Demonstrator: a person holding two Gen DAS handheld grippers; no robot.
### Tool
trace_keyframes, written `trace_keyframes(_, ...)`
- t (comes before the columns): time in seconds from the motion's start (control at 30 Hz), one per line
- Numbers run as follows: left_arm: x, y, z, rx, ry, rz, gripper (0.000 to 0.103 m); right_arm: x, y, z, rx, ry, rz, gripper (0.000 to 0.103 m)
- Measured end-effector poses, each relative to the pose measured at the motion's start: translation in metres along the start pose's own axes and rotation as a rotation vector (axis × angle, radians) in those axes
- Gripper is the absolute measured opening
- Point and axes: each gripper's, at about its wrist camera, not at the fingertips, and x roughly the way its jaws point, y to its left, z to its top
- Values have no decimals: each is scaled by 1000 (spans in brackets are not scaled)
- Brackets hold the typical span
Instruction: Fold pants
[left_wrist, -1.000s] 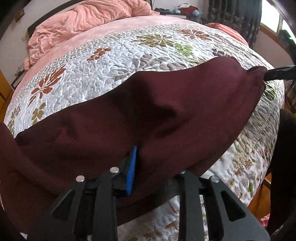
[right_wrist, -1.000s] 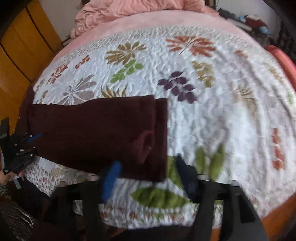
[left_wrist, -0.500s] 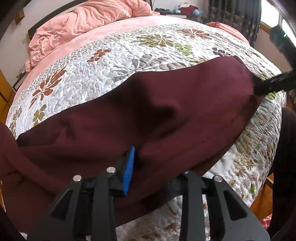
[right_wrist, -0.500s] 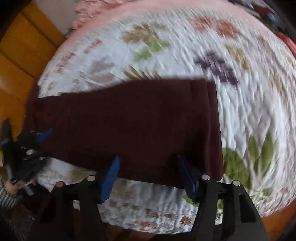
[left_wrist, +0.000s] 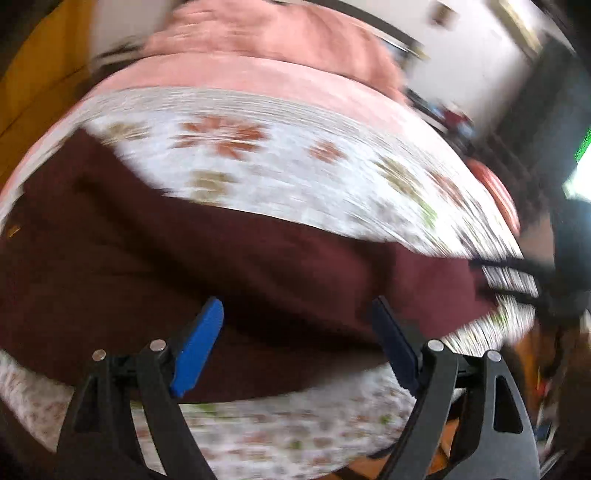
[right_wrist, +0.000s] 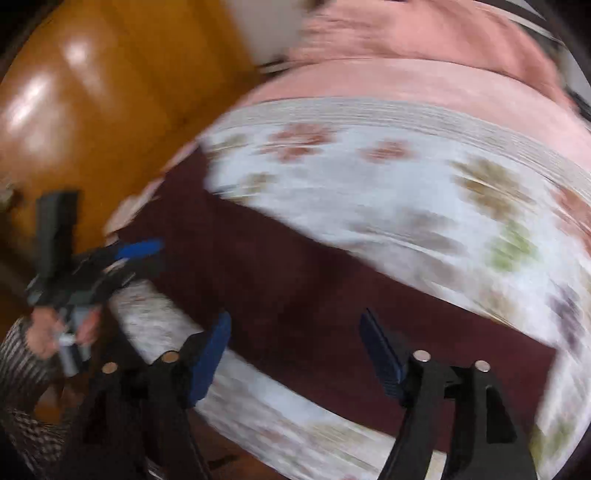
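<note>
Both grippers have let go of the cloth since the earlier frames: the left gripper (left_wrist: 297, 334), which was clamped on the maroon fabric a moment ago, now has its fingers spread wide, and the view from each wrist has swung toward the head of the bed, heavily blurred. The right gripper (right_wrist: 295, 347) is likewise spread apart, with nothing between its blue pads.

From the left wrist, the left gripper hovers low over the near edge of the bed, fingers pointing across the cloth. The right gripper shows at the far right of that view (left_wrist: 524, 280), dark and smeared, at the end of the garment. From the right wrist, the left gripper appears at the far left (right_wrist: 122, 258), held in the person's left hand (right_wrist: 62, 332) in a striped sleeve, beside an orange wooden cabinet (right_wrist: 92, 110).

The pants (left_wrist: 184, 258) lie as a long dark maroon band along the near side of the floral quilt (left_wrist: 295, 173), flat, with a straight upper edge. A pink blanket (left_wrist: 277, 40) is bunched at the head of the bed.
</note>
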Motion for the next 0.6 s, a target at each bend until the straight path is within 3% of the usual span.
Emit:
trace_keyframes(0.07, -6, 28, 12, -60, 4, 71, 82, 33, 42, 10, -101, 51, 52, 75)
trace_keyframes(0.13, -10, 53, 26, -106, 19, 121, 82, 66, 78, 13, -195, 101, 35, 75)
trace_keyframes(0.2, -10, 72, 37, -139, 33, 140, 82, 87, 92, 12, -224, 135, 40, 75)
trace_keyframes(0.3, -7, 92, 53, -188, 62, 148, 82, 120, 97, 11, -240, 185, -21, 72)
trace_keyframes(0.33, -5, 96, 59, -198, 66, 149, 82, 127, 93, 9, -233, 198, -32, 68)
trace_keyframes(0.4, 2, 103, 70, -204, 81, 159, 82, 136, 86, 7, -220, 221, -56, 37)
trace_keyframes(0.43, 1, 103, 72, -202, 83, 159, 82, 142, 82, 6, -211, 235, -73, 28)
trace_keyframes(0.47, 0, 106, 76, -201, 85, 160, 82, 147, 80, 5, -194, 238, -81, 13)
trace_keyframes(0.6, 17, 111, 111, -201, 126, 209, 86, 143, 64, 4, -110, 212, -13, 9)
